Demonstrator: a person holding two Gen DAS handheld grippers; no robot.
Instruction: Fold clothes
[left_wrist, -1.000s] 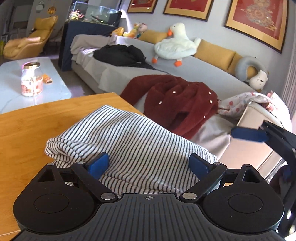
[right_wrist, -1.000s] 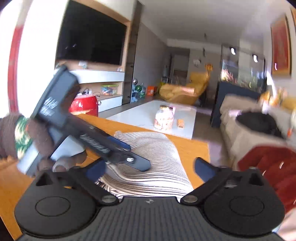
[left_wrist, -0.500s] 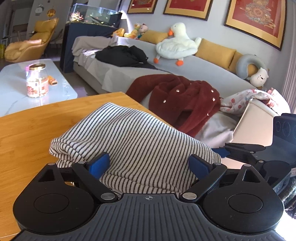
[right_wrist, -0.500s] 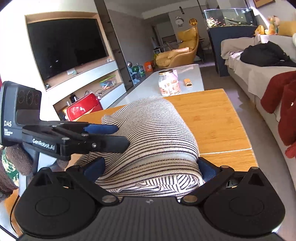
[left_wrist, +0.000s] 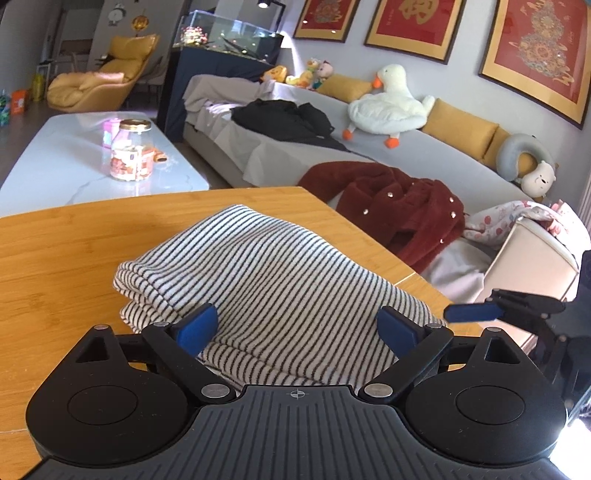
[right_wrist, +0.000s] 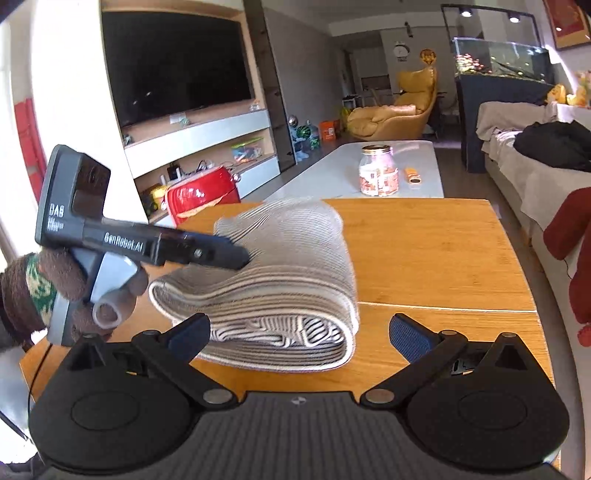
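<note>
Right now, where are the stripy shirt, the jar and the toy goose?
Stripy shirt (left_wrist: 273, 280), left wrist view, top of the folded pile.
Jar (left_wrist: 129, 155), left wrist view, its glass side.
Toy goose (left_wrist: 388, 107), left wrist view, white body.

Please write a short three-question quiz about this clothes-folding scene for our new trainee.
1. True or false: the striped garment lies folded on the wooden table.
2. The left gripper is: A open, B shut on cloth.
3. Fill in: the glass jar stands on the ____ table.

Key: 1 true; 2 A; 3 white.
</note>
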